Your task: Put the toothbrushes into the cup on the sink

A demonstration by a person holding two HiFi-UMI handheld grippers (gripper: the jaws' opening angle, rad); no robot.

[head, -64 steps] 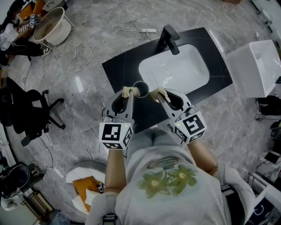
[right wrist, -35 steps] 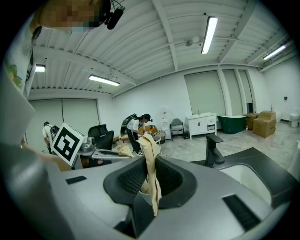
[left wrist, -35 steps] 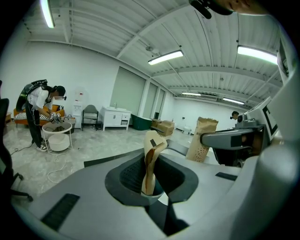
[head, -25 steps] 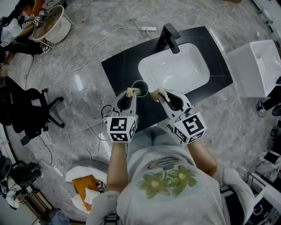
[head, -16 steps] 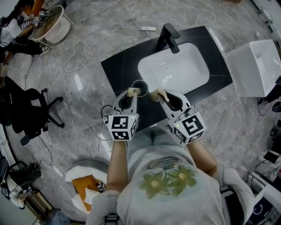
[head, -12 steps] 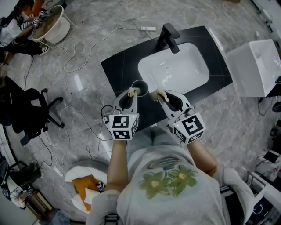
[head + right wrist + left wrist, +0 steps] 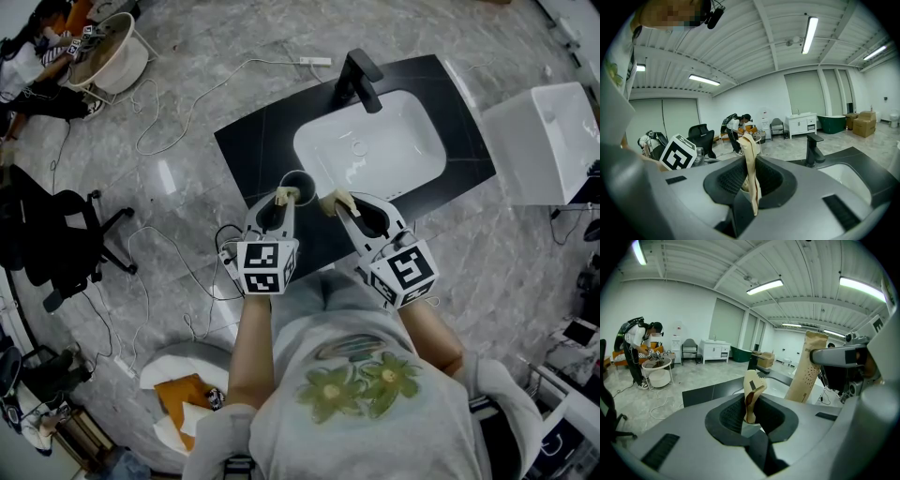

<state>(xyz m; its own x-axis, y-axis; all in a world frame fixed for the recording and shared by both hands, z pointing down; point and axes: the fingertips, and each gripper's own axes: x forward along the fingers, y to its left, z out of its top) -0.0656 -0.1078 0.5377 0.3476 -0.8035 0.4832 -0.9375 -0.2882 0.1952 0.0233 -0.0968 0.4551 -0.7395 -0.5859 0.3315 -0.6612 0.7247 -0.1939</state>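
1. Under everything, the floor (image 7: 187, 112) is grey marble with loose cables. A black chair (image 7: 56, 248) stands at the left of the head view and a white box (image 7: 544, 141) at the right.
2. Across the upper middle runs the counter (image 7: 253, 141), black and set at a slant. It holds a white basin (image 7: 375, 141).
3. At the counter's near edge stands the person (image 7: 347, 394), holding one tool in each hand. Both tools point toward the counter.
4. The left gripper (image 7: 284, 196) has its tips over the near rim of the cup (image 7: 302, 177) (touching or just above, cannot tell). In its own view the tan pads (image 7: 751, 383) are pressed together. A dark streak lies between them, too unclear to name.
5. The right gripper (image 7: 334, 201) has its tips just right of the cup, over the black strip between cup and basin, clear of the other tool. In its own view its pads meet at the tips, and a tan strip trails down from them.
6. A black faucet (image 7: 361, 80) stands upright at the basin's far edge.
7. The cup stands upright on the counter, just beside the basin's near-left corner, mouth up.
8. The toothbrushes cannot be made out in any view, neither between the pads nor in the cup.
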